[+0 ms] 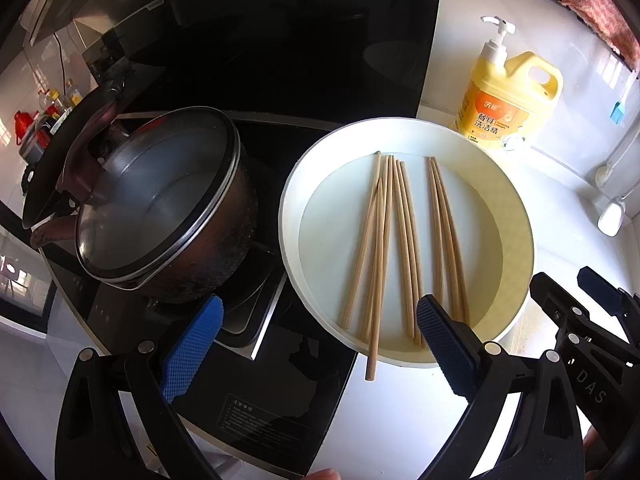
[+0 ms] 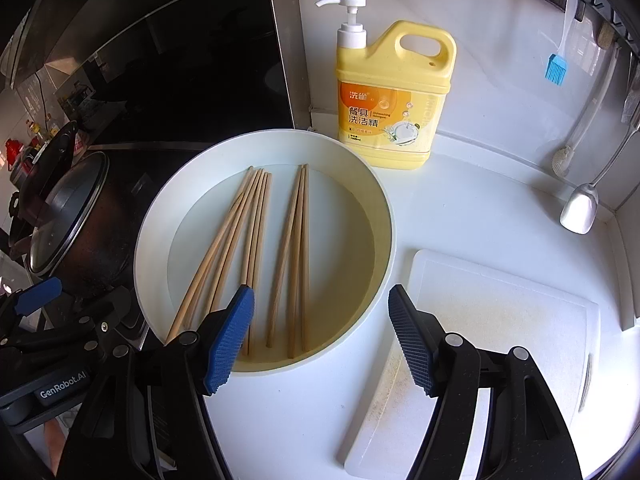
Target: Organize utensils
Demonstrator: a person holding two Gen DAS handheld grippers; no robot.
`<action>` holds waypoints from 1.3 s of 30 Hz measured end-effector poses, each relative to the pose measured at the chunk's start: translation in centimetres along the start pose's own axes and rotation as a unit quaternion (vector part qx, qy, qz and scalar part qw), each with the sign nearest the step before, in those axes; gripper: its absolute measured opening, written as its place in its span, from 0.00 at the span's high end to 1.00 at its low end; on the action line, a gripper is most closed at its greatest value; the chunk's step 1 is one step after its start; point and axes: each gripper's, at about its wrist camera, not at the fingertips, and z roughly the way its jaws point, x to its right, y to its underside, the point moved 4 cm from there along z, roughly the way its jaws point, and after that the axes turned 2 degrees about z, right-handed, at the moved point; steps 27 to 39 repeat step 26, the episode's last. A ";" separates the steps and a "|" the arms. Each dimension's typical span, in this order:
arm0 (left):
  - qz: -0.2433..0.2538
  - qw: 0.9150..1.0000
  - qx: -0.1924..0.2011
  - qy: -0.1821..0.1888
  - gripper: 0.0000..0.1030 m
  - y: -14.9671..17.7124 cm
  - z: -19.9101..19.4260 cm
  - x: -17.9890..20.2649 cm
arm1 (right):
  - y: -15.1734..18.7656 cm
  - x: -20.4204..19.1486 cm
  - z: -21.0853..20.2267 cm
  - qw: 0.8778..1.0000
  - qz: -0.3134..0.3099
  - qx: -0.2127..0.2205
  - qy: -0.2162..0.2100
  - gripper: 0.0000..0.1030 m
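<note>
Wooden chopsticks [image 2: 256,248] lie in loose clusters inside the white basin [image 2: 380,216] on the tabletop [image 2: 480,208], one poking over its near rim. Both the left hand-held gripper [image 1: 320,344] and right hand-held gripper [image 2: 322,336] hover near it, jaws spread, empty. Sorting looks unsettled; any pick needs a narrow pinch.

- The near ends of several chopsticks [image 2: 256,240] in the white basin [image 2: 384,216] are hidden behind the right gripper's [image 2: 322,340] blue finger pad [image 2: 230,340].
- The cutting board [image 2: 500,300] is partly covered by the other black finger, and its near corner cannot be made out.
- The bottles and red things [image 1: 24,124] beyond the pot [image 1: 160,208] are too small to identify.
- The pink cloth [image 1: 592,4] is cut off by the picture's top edge.
- The stove's [image 1: 260,400] printed label is unreadable.
</note>
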 end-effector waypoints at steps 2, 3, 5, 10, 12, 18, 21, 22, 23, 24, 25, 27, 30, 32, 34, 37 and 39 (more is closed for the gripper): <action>0.000 1.000 -0.001 0.001 0.07 -0.1 0.0 0.0 | 0.0 0.0 0.0 1.000 0.000 0.000 0.000 0.35; -0.001 1.000 -0.001 0.000 0.07 0.0 0.0 0.0 | 0.0 0.0 0.0 1.000 0.000 0.000 0.000 0.35; -0.001 1.000 -0.001 0.000 0.07 0.0 0.0 -0.1 | 0.0 -0.1 0.0 1.000 0.001 0.000 0.001 0.35; -0.001 1.000 -0.001 0.001 0.07 0.0 0.0 -0.1 | 0.0 -0.1 0.0 1.000 0.001 0.000 0.001 0.35; 0.001 1.000 0.000 0.001 0.07 0.0 0.0 0.0 | 0.0 -0.1 0.0 1.000 0.001 0.000 0.001 0.35; 0.002 1.000 -0.001 0.006 0.07 0.2 0.0 0.3 | 0.0 -0.1 0.0 1.000 0.002 0.000 0.001 0.35; 0.003 1.000 -0.003 0.004 0.07 0.1 0.0 0.3 | 0.1 -0.1 0.1 1.000 0.002 -0.001 0.000 0.35; 0.002 1.000 -0.004 0.004 0.07 0.1 0.1 0.3 | 0.1 -0.1 0.1 1.000 0.000 -0.001 -0.001 0.35; 0.001 1.000 -0.006 0.006 0.07 0.1 0.2 0.3 | 0.1 -0.1 0.1 1.000 0.000 -0.001 -0.001 0.35; 0.000 1.000 -0.008 0.006 0.07 0.0 0.3 0.3 | 0.1 -0.1 0.1 1.000 0.001 -0.001 -0.001 0.35; 0.000 1.000 -0.009 0.006 0.07 0.0 0.3 0.3 | 0.1 -0.1 0.1 1.000 0.001 -0.001 -0.002 0.35; 0.000 1.000 -0.009 0.006 0.07 0.1 0.3 0.3 | 0.1 0.0 0.1 1.000 0.000 -0.001 -0.002 0.35; 0.000 1.000 -0.009 0.006 0.07 0.1 0.3 0.3 | 0.1 0.0 0.1 1.000 0.000 -0.001 -0.002 0.35; 0.000 1.000 -0.009 0.006 0.07 0.1 0.3 0.3 | 0.1 0.0 0.1 1.000 0.000 -0.001 -0.002 0.35; 0.000 1.000 -0.009 0.006 0.07 0.1 0.3 0.3 | 0.1 0.0 0.1 1.000 0.000 -0.001 -0.002 0.35; 0.000 1.000 -0.009 0.006 0.07 0.1 0.3 0.3 | 0.1 0.0 0.1 1.000 0.000 -0.001 -0.002 0.35; 0.000 1.000 -0.009 0.006 0.07 0.1 0.3 0.3 | 0.1 0.0 0.1 1.000 0.000 -0.001 -0.002 0.35</action>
